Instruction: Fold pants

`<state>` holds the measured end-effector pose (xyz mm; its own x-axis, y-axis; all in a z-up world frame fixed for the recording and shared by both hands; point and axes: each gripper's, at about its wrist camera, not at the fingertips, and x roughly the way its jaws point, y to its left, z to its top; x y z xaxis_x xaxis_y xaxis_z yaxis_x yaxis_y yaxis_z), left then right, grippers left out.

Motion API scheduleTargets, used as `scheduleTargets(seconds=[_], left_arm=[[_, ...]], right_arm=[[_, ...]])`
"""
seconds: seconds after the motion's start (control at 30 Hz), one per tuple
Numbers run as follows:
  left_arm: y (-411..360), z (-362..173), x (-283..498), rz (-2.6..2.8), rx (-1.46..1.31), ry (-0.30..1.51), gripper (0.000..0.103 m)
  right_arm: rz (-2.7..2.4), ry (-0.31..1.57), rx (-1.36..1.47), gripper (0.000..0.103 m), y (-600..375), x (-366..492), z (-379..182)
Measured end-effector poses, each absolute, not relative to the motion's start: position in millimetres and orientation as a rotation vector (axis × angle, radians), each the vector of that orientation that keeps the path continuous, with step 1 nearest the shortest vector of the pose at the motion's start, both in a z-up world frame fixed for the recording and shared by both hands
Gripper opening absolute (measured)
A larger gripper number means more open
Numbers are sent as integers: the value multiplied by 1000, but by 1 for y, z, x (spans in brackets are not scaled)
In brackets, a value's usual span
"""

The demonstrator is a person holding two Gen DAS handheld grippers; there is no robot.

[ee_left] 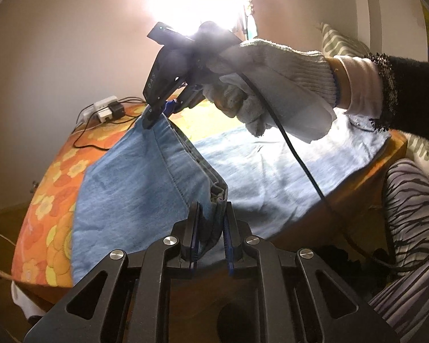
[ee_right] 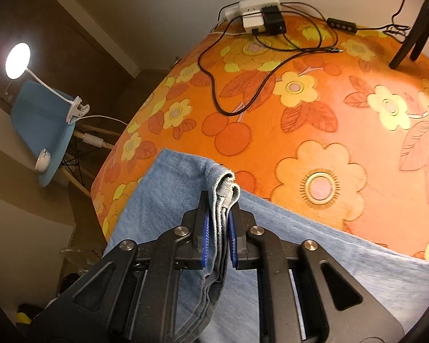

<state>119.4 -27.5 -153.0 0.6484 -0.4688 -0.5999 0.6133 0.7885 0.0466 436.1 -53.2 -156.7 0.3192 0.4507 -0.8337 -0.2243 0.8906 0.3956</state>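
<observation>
Light blue denim pants (ee_left: 134, 183) lie on a table under an orange flowered cloth (ee_left: 48, 200). One folded edge is lifted off the table. My left gripper (ee_left: 211, 208) is shut on the stacked layers at the near end of that edge. My right gripper (ee_left: 157, 111), held by a gloved hand (ee_left: 271, 85), pinches the far end. In the right wrist view my right gripper (ee_right: 220, 197) is shut on the bunched hem layers of the pants (ee_right: 171, 188), which hang below the jaws. The rest of the pants lies flat on the cloth (ee_right: 329, 114).
A white power strip (ee_right: 257, 8) with plugs and black cables (ee_right: 214, 85) lies at the table's far edge. A black stand leg (ee_right: 414, 28) rests on the cloth. A clip lamp (ee_right: 17, 60) is fixed to a blue chair (ee_right: 43, 120) beside the table. Striped fabric (ee_left: 414, 205) is at right.
</observation>
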Motion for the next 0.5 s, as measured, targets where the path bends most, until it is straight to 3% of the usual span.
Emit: scheduleTargets(seconds=[0.5], left_arm=[[-66,-133,111,-717,216,561,13]], right_arm=[[394,1122,171,11,-106,414,-125]])
